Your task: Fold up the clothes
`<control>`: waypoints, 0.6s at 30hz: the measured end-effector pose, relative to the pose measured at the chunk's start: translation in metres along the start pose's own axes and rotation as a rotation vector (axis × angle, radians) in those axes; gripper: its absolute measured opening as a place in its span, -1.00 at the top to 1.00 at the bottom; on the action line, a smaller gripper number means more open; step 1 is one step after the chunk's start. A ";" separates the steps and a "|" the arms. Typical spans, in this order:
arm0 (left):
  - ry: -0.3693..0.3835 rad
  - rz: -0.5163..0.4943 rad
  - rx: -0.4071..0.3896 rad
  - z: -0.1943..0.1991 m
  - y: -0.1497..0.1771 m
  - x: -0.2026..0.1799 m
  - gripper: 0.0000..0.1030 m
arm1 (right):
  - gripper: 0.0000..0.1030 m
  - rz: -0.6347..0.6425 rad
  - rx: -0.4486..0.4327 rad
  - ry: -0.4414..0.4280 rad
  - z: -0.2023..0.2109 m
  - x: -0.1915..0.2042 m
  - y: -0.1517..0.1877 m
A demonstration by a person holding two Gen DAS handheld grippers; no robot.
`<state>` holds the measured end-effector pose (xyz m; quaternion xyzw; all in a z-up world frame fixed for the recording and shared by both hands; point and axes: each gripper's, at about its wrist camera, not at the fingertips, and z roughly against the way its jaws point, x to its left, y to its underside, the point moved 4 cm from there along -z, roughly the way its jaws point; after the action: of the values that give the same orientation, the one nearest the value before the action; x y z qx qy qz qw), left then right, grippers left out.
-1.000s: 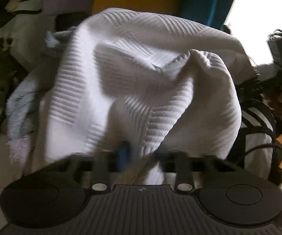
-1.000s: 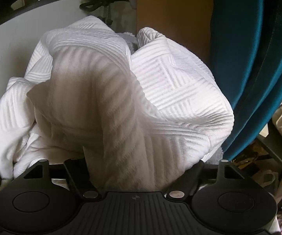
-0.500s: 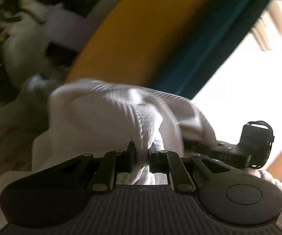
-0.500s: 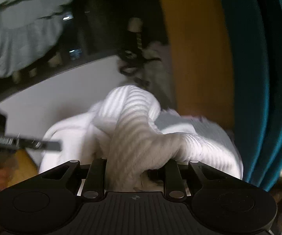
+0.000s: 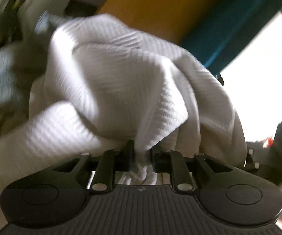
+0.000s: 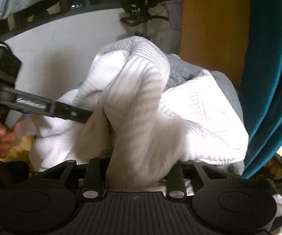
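Note:
A white ribbed garment [image 5: 121, 82] hangs bunched in front of both cameras. In the left wrist view a narrow fold of it is pinched between the fingers of my left gripper [image 5: 142, 152], whose jaws are opening. In the right wrist view a thick twisted roll of the garment [image 6: 141, 107] passes between the fingers of my right gripper [image 6: 136, 168], whose jaws are also opening. The left gripper [image 6: 89, 116] reaches in from the left there, tips buried in the cloth, with a hand [image 6: 1, 135] on its handle.
A white round table [image 6: 62, 45] lies behind the garment, and a grey fluffy cloth [image 6: 182, 72] sits under it. An orange panel [image 6: 209, 29] and a teal curtain [image 6: 268, 58] stand close on the right. A bright window [image 5: 268, 78] glares in the left wrist view.
The garment was gathered from a wide spread into a tighter bunch. The left wrist view rolled and swung. The left gripper came into the right wrist view from the left.

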<state>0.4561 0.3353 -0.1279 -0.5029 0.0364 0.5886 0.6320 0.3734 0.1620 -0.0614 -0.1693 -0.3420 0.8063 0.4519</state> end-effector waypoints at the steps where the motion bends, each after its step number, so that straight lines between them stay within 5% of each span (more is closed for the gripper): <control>1: -0.006 -0.012 -0.002 0.004 -0.003 -0.002 0.45 | 0.07 0.014 -0.003 0.008 0.001 0.004 0.000; 4: -0.082 -0.133 -0.028 0.023 -0.009 -0.016 -0.06 | -0.39 0.047 -0.040 0.043 0.013 0.006 -0.006; 6: -0.145 -0.240 -0.082 0.043 -0.014 -0.028 -0.25 | -0.60 0.058 -0.072 0.048 0.021 0.004 -0.008; 9: -0.134 -0.330 -0.119 0.070 -0.020 -0.036 -0.46 | -0.97 0.088 -0.107 0.053 0.035 0.008 -0.009; 12: -0.140 -0.364 -0.106 0.086 -0.022 -0.026 -0.74 | -0.98 0.148 -0.108 0.098 0.038 0.008 -0.007; 18: -0.196 -0.297 0.003 0.086 0.004 0.028 -0.75 | -0.98 0.134 -0.109 0.183 0.031 -0.009 -0.002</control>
<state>0.4143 0.4122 -0.1057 -0.4419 -0.0990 0.5350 0.7132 0.3618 0.1427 -0.0383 -0.2889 -0.3305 0.7961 0.4165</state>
